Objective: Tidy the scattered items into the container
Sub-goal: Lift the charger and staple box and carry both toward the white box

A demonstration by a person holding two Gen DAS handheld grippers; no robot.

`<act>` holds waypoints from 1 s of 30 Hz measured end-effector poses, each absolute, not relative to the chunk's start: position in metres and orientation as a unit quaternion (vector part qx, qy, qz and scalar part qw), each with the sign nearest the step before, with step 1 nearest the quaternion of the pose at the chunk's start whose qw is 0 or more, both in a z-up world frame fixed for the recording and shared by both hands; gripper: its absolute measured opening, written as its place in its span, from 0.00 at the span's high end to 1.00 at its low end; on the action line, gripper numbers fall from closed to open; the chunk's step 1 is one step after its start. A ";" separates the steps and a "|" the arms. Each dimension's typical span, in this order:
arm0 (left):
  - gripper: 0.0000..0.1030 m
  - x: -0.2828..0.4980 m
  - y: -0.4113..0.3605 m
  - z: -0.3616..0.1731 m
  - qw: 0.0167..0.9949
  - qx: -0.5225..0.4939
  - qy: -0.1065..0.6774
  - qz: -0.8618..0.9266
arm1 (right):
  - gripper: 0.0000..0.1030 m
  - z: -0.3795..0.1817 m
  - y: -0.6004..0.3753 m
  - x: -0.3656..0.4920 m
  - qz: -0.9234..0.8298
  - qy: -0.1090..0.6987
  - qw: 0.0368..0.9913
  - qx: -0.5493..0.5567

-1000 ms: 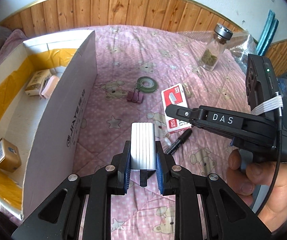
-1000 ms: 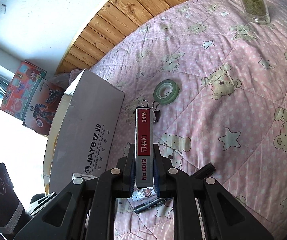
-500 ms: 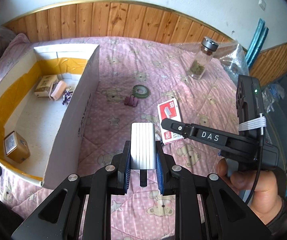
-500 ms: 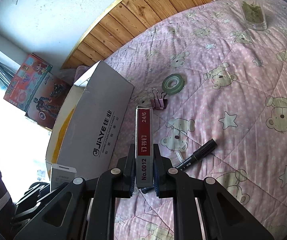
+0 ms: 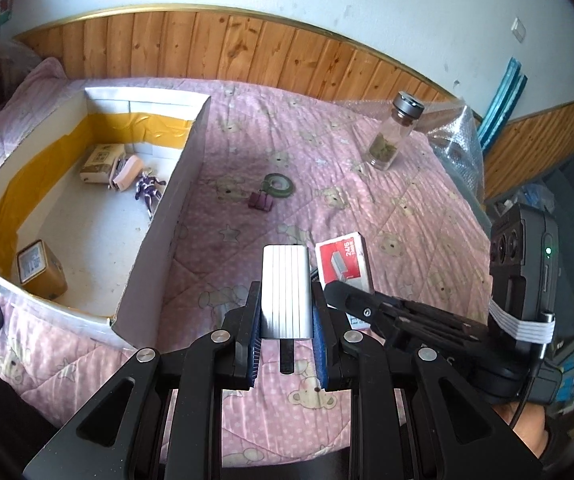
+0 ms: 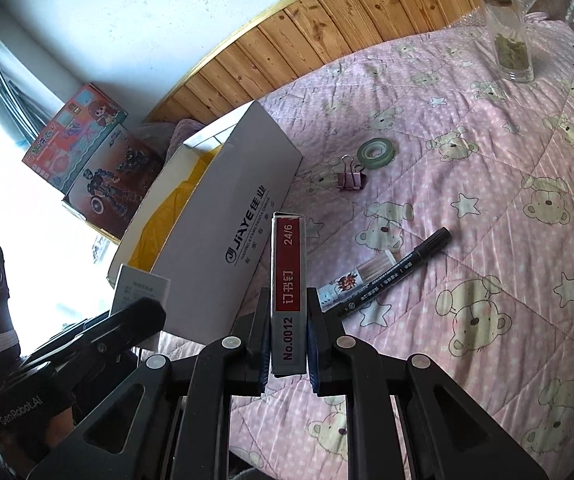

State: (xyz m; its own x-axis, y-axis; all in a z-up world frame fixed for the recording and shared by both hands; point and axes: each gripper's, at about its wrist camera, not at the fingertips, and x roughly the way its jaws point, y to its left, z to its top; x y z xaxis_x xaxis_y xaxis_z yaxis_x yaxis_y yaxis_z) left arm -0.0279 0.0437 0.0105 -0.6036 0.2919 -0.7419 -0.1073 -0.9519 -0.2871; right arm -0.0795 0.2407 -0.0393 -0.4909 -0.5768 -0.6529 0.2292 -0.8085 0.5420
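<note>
Both grippers loaded: left gripper (image 5: 287,316) clamps white case (image 5: 286,291), right gripper (image 6: 287,336) staple box (image 6: 288,280); crowding over cardboard box (image 5: 175,184) risks collision.

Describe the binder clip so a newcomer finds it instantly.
Start at the white cardboard box on the pink bear-print quilt. Just right of its long wall lies the small mauve metal binder clip, touching a green tape roll; only the clip has wire handles.

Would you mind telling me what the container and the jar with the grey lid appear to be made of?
The container looks like matte white cardboard: thin folded walls, printed logo. The jar looks like clear glass, since its greenish contents show through; its lid seems brushed metal, though possibly plastic.
</note>
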 end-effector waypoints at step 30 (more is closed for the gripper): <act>0.79 -0.017 -0.027 0.025 0.107 -0.395 -0.191 0.892 | 0.85 0.021 0.181 -0.048 -0.854 -0.128 0.284 0.416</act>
State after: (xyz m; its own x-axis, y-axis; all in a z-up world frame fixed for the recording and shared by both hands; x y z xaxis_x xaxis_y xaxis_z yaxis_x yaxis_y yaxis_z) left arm -0.0166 -0.0273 0.0250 -0.6648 0.3421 -0.6641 -0.0408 -0.9043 -0.4249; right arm -0.0481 0.1810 0.0211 -0.4922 -0.5921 -0.6381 0.3791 -0.8057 0.4552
